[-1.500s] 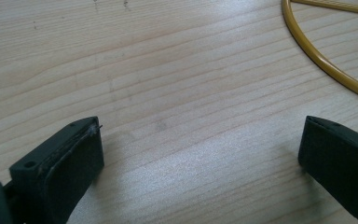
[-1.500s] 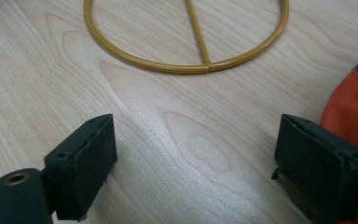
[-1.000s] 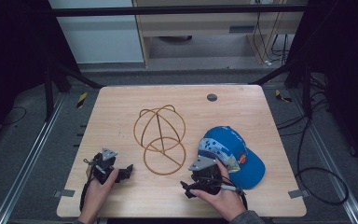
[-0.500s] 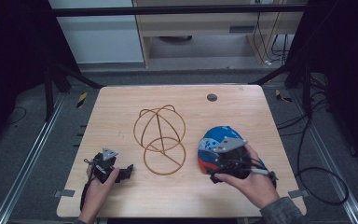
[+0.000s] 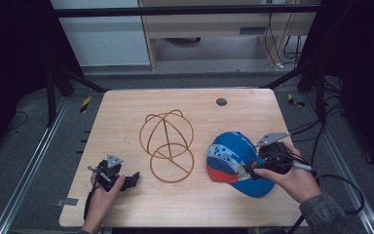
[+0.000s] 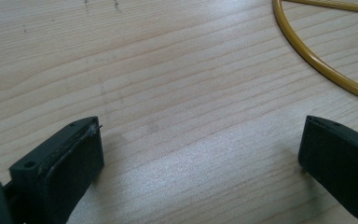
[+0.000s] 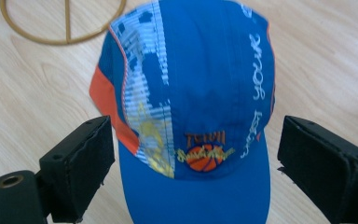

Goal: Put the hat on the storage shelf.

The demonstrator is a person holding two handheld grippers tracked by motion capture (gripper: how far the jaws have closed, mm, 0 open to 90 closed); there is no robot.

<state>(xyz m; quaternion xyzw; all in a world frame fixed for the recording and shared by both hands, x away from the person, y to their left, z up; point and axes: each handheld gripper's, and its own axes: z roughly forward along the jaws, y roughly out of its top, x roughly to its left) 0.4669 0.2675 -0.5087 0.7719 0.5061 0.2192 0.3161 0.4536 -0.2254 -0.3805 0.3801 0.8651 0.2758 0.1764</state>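
A blue cap with an orange side and a white pattern lies on the wooden table, right of centre. In the right gripper view the cap has a basketball logo, and its brim sits between the two jaws. My right gripper is open above the brim and holds nothing. A yellow wire hat frame stands mid-table. My left gripper rests open over bare wood at the front left, with the frame's ring just ahead of it.
A small dark round cap sits in the table near the far edge. Cables trail off the right side. Metal rails flank the table, and a shelf unit stands behind it.
My right gripper swung from the table's front edge rightwards and now sits over the cap's brim. The cap and the left gripper have stayed where they were.
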